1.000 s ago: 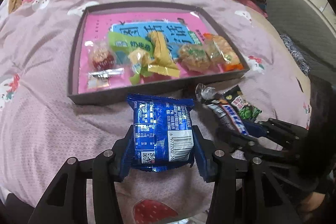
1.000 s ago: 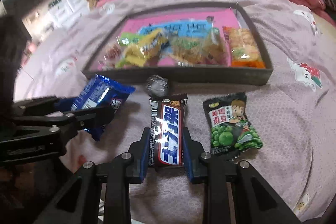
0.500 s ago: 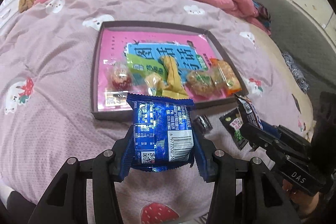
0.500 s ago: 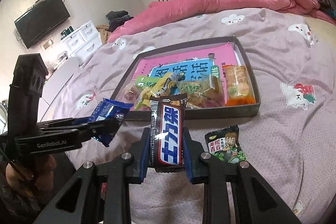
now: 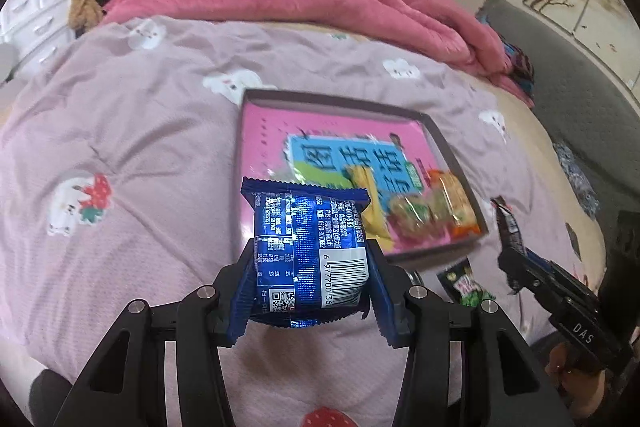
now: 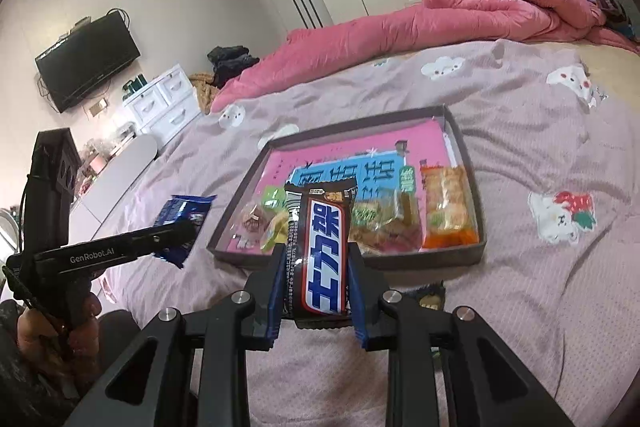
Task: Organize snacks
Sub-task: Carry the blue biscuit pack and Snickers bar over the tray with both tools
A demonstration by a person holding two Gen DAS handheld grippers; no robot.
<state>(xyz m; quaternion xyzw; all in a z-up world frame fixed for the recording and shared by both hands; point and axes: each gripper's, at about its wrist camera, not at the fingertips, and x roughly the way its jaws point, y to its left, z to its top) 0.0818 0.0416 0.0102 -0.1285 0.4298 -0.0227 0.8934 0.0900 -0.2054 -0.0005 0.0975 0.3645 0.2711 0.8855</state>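
Above bed, both tongs (image 5: 310,287) (image 6: 316,291) raised higher, snacks still clamped.

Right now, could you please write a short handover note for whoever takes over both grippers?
Left gripper: shut on the blue packet, held above the bed.
Right gripper: shut on the chocolate bar, also held above the bed.
Tray: on the bedspread, several snacks already inside at its near end.
Green pea packet: on the bed just in front of the tray.
Left to do: put both held snacks in the tray, then the pea packet.
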